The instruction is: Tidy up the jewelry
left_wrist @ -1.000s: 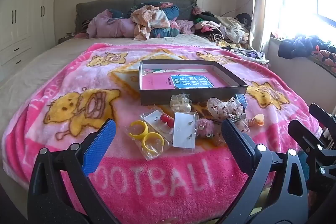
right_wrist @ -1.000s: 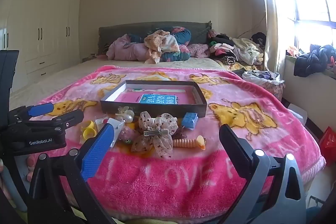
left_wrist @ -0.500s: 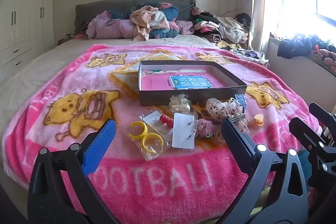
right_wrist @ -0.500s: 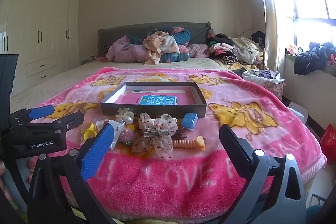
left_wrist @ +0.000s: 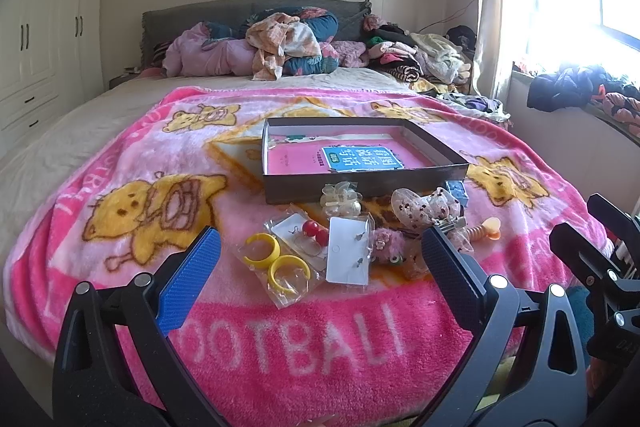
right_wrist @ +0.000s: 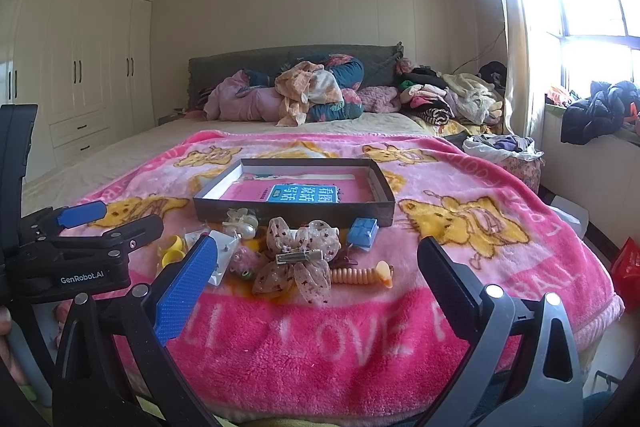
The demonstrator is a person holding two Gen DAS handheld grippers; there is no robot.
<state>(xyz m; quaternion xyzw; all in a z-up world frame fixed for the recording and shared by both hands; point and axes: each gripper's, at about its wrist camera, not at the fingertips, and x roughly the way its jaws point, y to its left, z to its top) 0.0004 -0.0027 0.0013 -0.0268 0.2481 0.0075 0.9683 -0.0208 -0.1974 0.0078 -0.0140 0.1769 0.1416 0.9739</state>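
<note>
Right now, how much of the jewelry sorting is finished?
Nothing looks sorted yet. The box holds only a pink book. Both claws, left claw and right claw, are open and empty. The yellow rings, earring card and bow clip lie on the blanket.

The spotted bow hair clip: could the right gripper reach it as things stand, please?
Probably yes. The spotted bow hair clip lies uncovered on the blanket just ahead of the open right gripper, nothing between them.
</note>
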